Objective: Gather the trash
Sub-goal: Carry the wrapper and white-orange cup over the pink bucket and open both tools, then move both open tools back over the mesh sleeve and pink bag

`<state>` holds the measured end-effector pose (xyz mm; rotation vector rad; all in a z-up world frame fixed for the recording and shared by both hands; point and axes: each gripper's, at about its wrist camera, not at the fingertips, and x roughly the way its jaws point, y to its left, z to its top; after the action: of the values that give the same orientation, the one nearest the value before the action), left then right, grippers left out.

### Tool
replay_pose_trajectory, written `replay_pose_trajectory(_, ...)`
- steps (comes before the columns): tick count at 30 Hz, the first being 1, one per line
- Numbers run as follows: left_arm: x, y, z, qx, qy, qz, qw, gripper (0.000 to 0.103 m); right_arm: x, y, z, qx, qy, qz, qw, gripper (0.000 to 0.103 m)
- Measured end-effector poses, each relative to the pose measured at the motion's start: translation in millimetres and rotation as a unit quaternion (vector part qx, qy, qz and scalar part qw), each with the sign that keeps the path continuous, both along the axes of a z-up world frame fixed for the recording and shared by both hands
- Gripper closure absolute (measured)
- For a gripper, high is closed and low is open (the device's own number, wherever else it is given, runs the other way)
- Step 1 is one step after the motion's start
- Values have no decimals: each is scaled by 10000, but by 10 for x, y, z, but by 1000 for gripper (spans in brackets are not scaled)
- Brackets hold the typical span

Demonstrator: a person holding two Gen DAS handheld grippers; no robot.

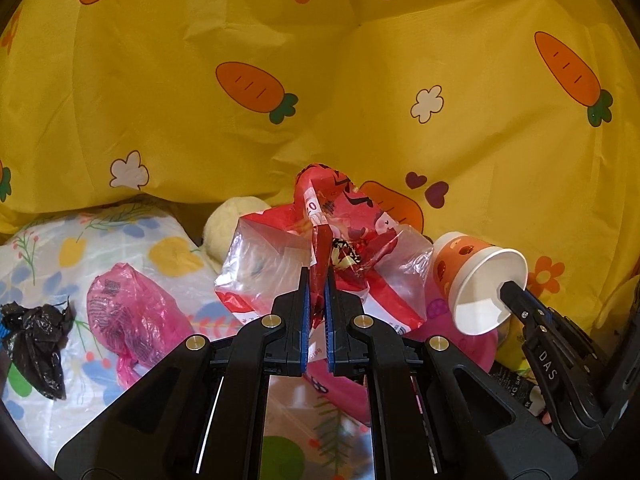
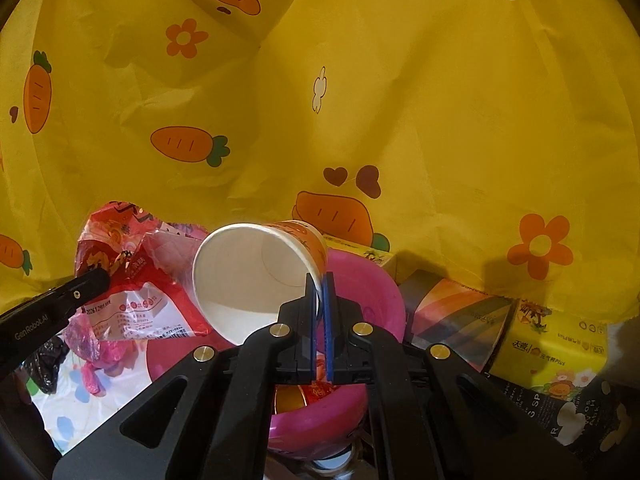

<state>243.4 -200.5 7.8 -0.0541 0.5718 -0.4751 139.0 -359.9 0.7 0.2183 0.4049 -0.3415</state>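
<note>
My left gripper (image 1: 318, 276) is shut on a crumpled red and clear snack wrapper (image 1: 280, 256), held up over the floral sheet; the wrapper (image 2: 136, 280) also shows at the left of the right wrist view. My right gripper (image 2: 319, 284) is shut on the rim of an orange paper cup (image 2: 256, 276), tilted with its white inside facing the camera. In the left wrist view that cup (image 1: 476, 280) hangs at the right, with one right gripper finger inside its mouth. A pink basin (image 2: 372, 296) lies under and behind the cup, with a gold and red item in it.
A pink plastic bag (image 1: 128, 312) and a black crumpled bag (image 1: 36, 332) lie on the floral sheet (image 1: 168, 248). A pale plush toy (image 1: 232, 224) sits behind. Yellow carrot-print cloth (image 1: 320, 100) fills the background. Tissue packs (image 2: 552, 348) and boxes stand at the right.
</note>
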Motion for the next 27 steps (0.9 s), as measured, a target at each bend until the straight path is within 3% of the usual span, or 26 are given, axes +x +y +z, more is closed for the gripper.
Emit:
replay_pose_trajectory(10, 143, -217, -182, 31, 275, -327, 9991, 96, 118, -62, -67, -46, 117, -33, 9999, 99)
replay_pose_trajectory(14, 162, -228, -211, -136, 399, -534, 9977, 93, 147, -90, -88, -1, 114, -8, 9999, 99)
replay_pose_trajectory(15, 165, -228, -216, -202, 437, -629, 9969, 89, 155, -98, -94, 14, 120, 9, 9999, 99)
replay_pose_trajectory(17, 167, -227, -225, -307, 477, -742, 9956, 68, 169, -114, -106, 53, 108, 52, 9999, 99)
replay_pose_trajectory(18, 154, -205, -223, -338, 425, -681, 9962, 43, 177, -122, -113, 58, 114, 64, 9999, 99)
replay_pose_trajectory(19, 134, -168, -216, -423, 344, -627, 9965, 30, 179, -127, -119, 70, 114, 82, 9999, 98)
replay_pose_trajectory(21, 112, -97, -199, -523, 237, -532, 9969, 24, 173, -142, -125, 82, 106, 78, 9999, 91)
replay_pose_trajectory(23, 99, -46, -190, -467, 165, -387, 9980, 18, 158, -155, -126, 105, 61, 72, 9999, 67)
replay_pose_trajectory(27, 55, 95, -177, -408, 22, -96, 9991, 7, 110, -152, -105, 134, -28, 72, 9999, 62)
